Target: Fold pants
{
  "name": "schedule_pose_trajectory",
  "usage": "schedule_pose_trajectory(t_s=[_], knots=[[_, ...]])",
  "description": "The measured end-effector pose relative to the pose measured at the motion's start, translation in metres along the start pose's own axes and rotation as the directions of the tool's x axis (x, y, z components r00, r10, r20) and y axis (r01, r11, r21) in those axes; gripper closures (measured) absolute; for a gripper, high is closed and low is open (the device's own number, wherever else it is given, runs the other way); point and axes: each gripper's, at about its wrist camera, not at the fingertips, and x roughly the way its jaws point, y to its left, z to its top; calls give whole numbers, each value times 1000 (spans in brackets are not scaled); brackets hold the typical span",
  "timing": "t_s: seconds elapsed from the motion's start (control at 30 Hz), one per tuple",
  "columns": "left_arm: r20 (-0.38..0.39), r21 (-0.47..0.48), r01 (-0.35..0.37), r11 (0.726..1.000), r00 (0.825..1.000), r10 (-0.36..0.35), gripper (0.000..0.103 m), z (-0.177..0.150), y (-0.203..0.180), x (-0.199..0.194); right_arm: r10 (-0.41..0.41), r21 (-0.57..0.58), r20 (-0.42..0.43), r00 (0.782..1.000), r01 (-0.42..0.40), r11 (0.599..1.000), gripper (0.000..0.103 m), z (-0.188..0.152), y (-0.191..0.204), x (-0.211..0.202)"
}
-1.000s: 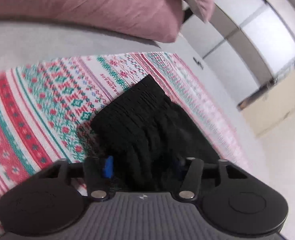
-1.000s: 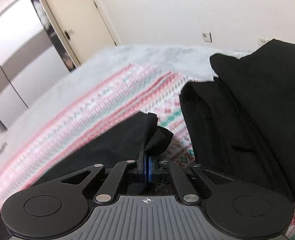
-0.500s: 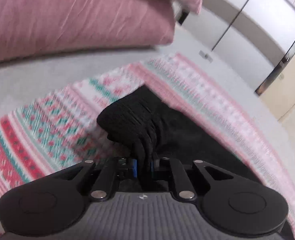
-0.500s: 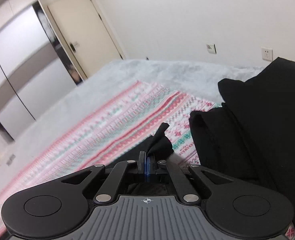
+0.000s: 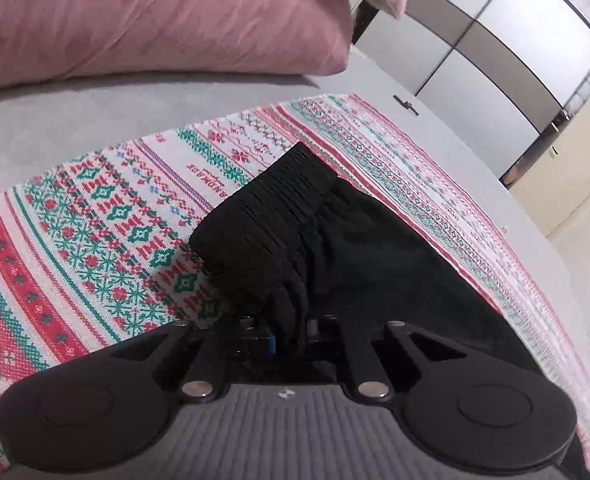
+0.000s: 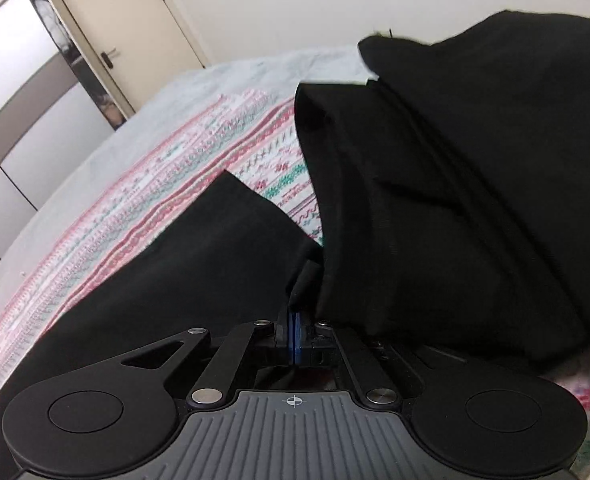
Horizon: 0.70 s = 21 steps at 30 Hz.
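Note:
The black pants (image 5: 367,264) lie on a red, green and white patterned blanket (image 5: 95,232) on a bed. Their ribbed elastic waistband (image 5: 267,220) shows in the left wrist view. My left gripper (image 5: 291,336) is shut on the waistband's near corner, bunching the cloth. In the right wrist view my right gripper (image 6: 297,340) is shut on a leg end of the pants (image 6: 199,256), whose cloth stretches away to the left over the blanket (image 6: 175,160).
A pink pillow (image 5: 155,20) lies at the head of the bed. A pile of other black clothing (image 6: 475,184) rises close to the right of my right gripper. Wardrobe doors (image 5: 495,60) and a room door (image 6: 123,20) stand beyond the bed.
My left gripper closed on the waistband between one second and half a second ago and still holds it. My right gripper, still shut on the leg end, has moved closer to the black pile.

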Motion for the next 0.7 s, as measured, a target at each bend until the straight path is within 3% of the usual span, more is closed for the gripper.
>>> schedule_pose_trajectory(t_s=[0.23,0.33,0.4,0.43,0.47,0.57,0.7], knots=[[-10,-17,45,999,999,-46,62,0,8,-5,-37,0,-15,999,37,999,96,-5,0,-3],[-11,-7,47,999,999,-47,61,-1,7,-3,1,97,-3,1000,-1,995,74,-7,-11,-17],[-7,35,39,999,999,-39,66,-1,3,-2,56,147,12,998,-57,987,47,-7,-16,-22],[-5,48,38,998,999,-38,68,-1,2,-2,67,140,10,998,-68,988,45,-5,-13,-20],[-4,46,36,998,999,-36,69,-1,1,-2,35,109,8,999,-36,993,50,-4,-7,-16],[2,21,27,999,1000,-27,71,4,2,-11,-116,15,23,993,116,993,102,-4,11,-4],[48,94,-16,995,999,12,72,3,-7,-27,-84,-4,130,988,85,996,103,-8,20,-32]])
